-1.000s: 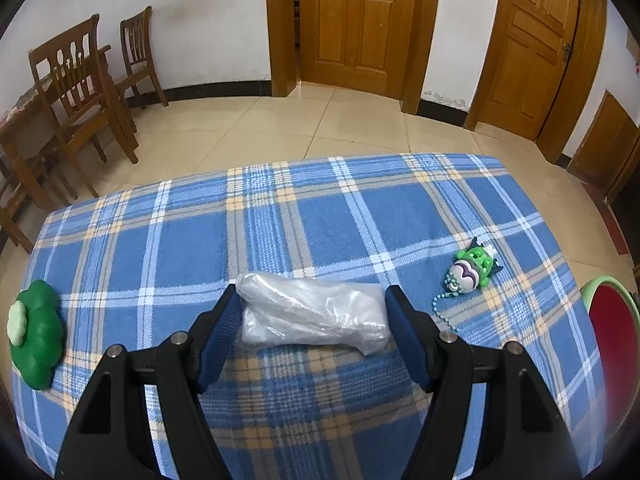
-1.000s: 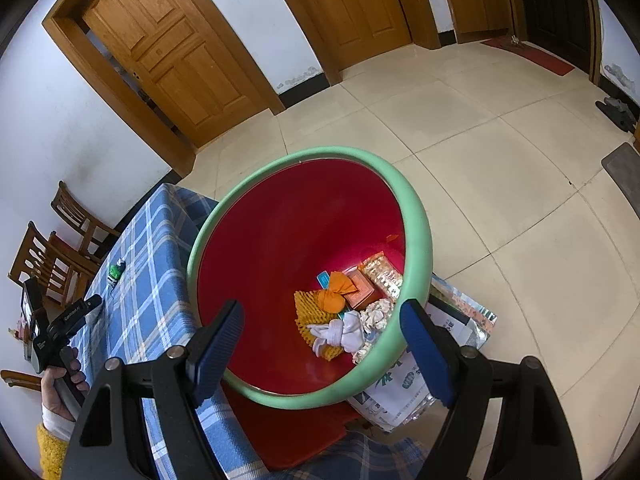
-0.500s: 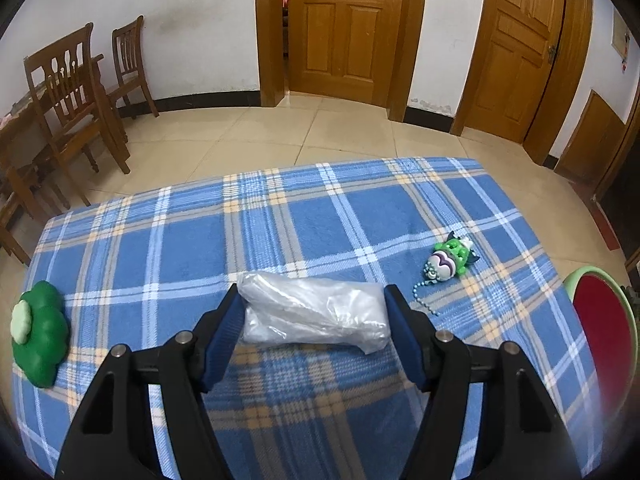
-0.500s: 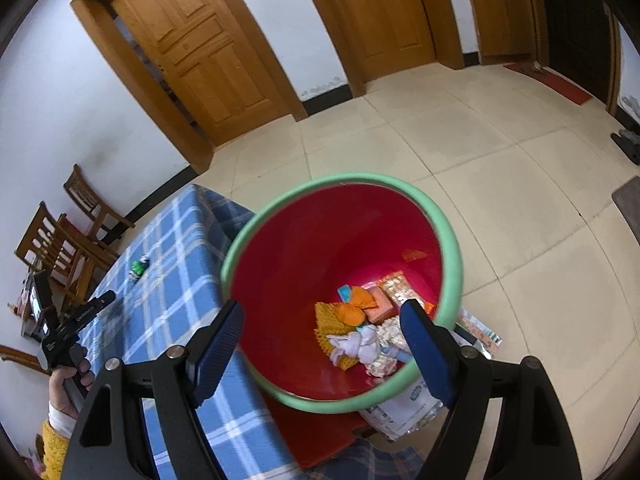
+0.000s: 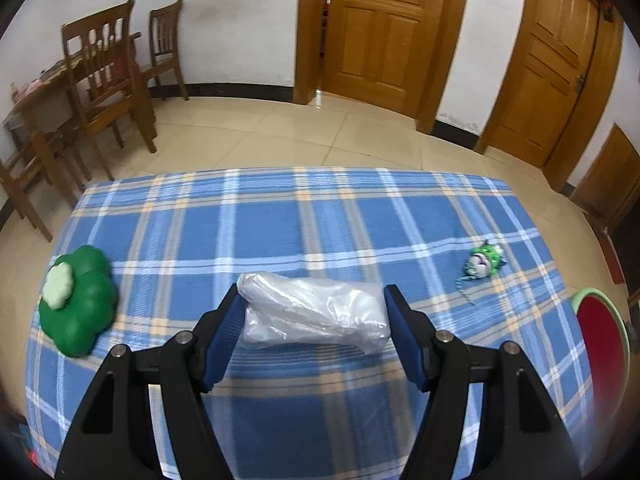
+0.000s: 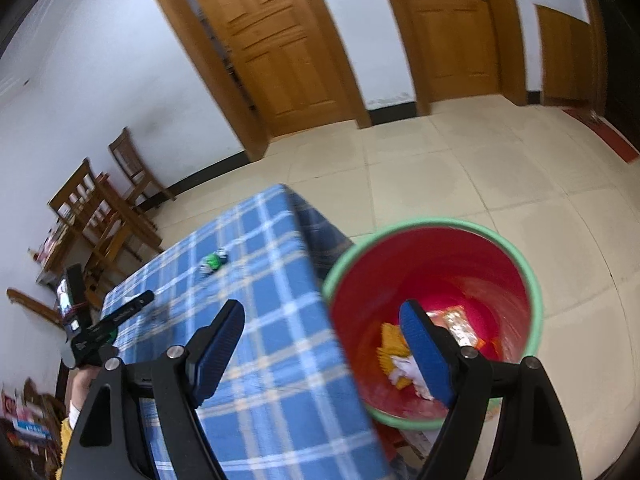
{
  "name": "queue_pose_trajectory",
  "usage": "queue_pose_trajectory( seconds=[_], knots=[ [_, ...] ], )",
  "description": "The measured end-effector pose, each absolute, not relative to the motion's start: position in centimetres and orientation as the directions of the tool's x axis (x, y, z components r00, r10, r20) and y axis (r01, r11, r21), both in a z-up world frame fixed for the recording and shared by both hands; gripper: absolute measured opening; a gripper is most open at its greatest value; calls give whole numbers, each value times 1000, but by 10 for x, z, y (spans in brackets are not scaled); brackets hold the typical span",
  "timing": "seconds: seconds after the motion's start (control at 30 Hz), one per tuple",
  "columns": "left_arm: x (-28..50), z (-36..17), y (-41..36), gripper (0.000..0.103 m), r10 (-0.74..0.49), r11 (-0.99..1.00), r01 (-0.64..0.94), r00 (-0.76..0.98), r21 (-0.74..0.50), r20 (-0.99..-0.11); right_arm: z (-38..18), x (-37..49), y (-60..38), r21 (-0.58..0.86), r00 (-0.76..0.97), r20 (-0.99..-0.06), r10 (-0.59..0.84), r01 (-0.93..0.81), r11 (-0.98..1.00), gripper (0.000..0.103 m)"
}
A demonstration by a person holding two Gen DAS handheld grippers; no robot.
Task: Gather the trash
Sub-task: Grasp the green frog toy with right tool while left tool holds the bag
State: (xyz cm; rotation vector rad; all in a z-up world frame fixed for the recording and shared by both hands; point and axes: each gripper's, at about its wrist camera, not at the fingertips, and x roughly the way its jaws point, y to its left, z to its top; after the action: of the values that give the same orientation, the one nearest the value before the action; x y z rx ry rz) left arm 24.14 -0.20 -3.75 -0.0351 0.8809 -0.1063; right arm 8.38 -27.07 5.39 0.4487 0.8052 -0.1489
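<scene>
A crumpled clear plastic bag (image 5: 316, 312) is held between the blue pads of my left gripper (image 5: 314, 316), which is shut on it above the blue plaid tablecloth (image 5: 304, 216). The red bin with a green rim (image 6: 436, 308) stands on the floor at the table's right end; it holds several wrappers and papers. It also shows at the right edge of the left wrist view (image 5: 600, 344). My right gripper (image 6: 324, 340) is open and empty, above the table edge and the bin's rim. The left gripper appears in the right wrist view (image 6: 108, 320).
A green flower-shaped toy (image 5: 76, 304) lies at the table's left. A small green and white toy with a bead chain (image 5: 484, 262) lies at the right, also seen in the right wrist view (image 6: 214, 262). Wooden chairs (image 5: 104, 92) and doors (image 5: 380, 32) stand behind.
My left gripper has lifted and drawn back with the bag in it. My right gripper has swung left, from over the bin's middle to over the table edge.
</scene>
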Motion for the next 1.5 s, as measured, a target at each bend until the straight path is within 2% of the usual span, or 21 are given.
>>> queue_pose_trajectory(
  seconds=[0.37,0.57,0.97,1.1,1.33,1.43,1.5],
  knots=[
    [238,-48,33,69,-80,991,-27,658,-130,-749,63,154,-208,285,690,-719,84,182,941,82],
    [237,-58,43,69,-89,983,-66,645,-171,-759,29,205,-173,200,668,-743,48,154,968,82],
    [235,-60,50,69,-60,985,-83,665,-154,-745,-32,279,-130,123,622,-780,71,41,992,82],
    [234,-61,48,69,-53,987,-78,668,-140,-742,-43,288,-126,118,604,-793,77,28,993,75],
    [234,-61,48,69,-51,988,-75,668,-135,-742,-50,295,-122,104,606,-793,67,26,994,69],
    [234,-61,48,69,-50,988,-74,668,-134,-742,-51,297,-115,72,607,-793,46,19,997,63],
    [234,-61,48,69,-51,988,-74,668,-135,-742,-51,297,-112,63,608,-793,44,10,998,54]
  ],
)
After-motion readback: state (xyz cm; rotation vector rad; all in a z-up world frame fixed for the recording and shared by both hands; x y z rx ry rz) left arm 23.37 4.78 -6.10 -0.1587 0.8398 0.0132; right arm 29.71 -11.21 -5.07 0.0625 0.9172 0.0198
